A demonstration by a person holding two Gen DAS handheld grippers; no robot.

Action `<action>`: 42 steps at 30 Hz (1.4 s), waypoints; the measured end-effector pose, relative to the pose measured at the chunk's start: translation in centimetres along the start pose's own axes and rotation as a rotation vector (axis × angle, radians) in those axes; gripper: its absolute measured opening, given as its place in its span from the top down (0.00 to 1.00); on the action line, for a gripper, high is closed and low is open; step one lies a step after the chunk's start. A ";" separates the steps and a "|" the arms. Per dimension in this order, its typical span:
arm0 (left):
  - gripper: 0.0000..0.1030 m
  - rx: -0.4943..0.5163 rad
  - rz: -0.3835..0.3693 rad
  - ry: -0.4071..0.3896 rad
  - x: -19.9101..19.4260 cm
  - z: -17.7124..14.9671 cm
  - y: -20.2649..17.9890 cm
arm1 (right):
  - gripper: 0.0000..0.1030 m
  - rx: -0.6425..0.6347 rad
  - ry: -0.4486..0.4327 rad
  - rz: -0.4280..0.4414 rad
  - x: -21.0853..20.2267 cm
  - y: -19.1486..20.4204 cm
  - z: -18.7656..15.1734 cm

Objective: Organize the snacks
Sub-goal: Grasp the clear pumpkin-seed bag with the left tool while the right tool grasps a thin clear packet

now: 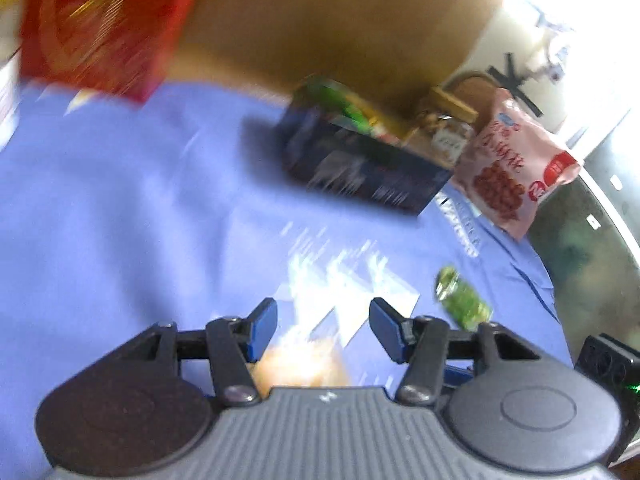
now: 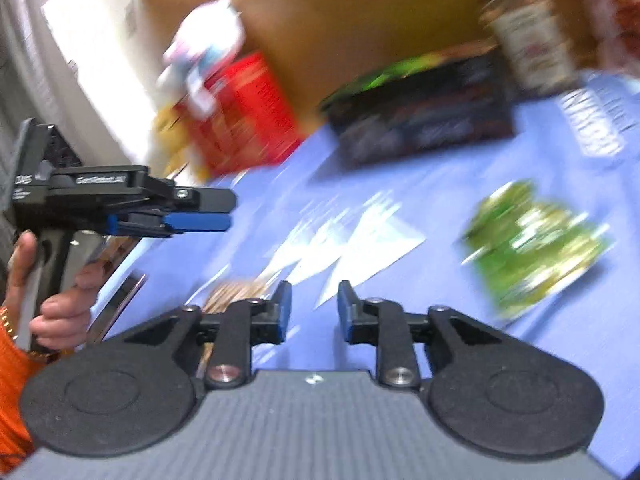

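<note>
- The left wrist view sits just behind the left hand-held gripper point(image 1: 323, 330) and looks along its fingers, tilted down at the blue-covered bench point(image 1: 120, 208) from close above.
- The right wrist view sits just behind the right hand-held gripper point(image 2: 314, 312), also angled down at the bench point(image 2: 440, 208) from close by, and faces somewhat leftward, so the left hand-held gripper point(image 2: 200, 212) shows side-on at its left edge.
- Both views are blurred.
- Both views share the clear packet point(image 1: 348, 288) point(image 2: 352, 240) just ahead of the fingers, the dark box point(image 1: 360, 160) point(image 2: 424, 116), the green packet point(image 1: 464, 300) point(image 2: 532, 244), the red box point(image 1: 108, 28) point(image 2: 244, 112) and the brown board point(image 1: 340, 20) point(image 2: 360, 12) behind.
</note>
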State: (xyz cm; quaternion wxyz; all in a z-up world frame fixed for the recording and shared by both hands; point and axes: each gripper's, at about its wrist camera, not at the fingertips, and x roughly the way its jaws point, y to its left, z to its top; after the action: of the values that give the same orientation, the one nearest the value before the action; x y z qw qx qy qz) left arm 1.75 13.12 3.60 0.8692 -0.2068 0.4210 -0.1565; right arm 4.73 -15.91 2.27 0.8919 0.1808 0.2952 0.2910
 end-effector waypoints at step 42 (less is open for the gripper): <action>0.54 -0.109 -0.363 0.081 5.9 -3.1 -2.8 | 0.84 0.212 -0.104 -0.058 -2.0 -1.0 -3.3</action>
State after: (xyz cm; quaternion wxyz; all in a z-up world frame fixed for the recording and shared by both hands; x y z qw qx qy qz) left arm 2.57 7.41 -0.70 0.7964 -0.3196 0.4194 -0.2961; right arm 1.70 -17.40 0.12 0.8899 0.2804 0.2828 0.2226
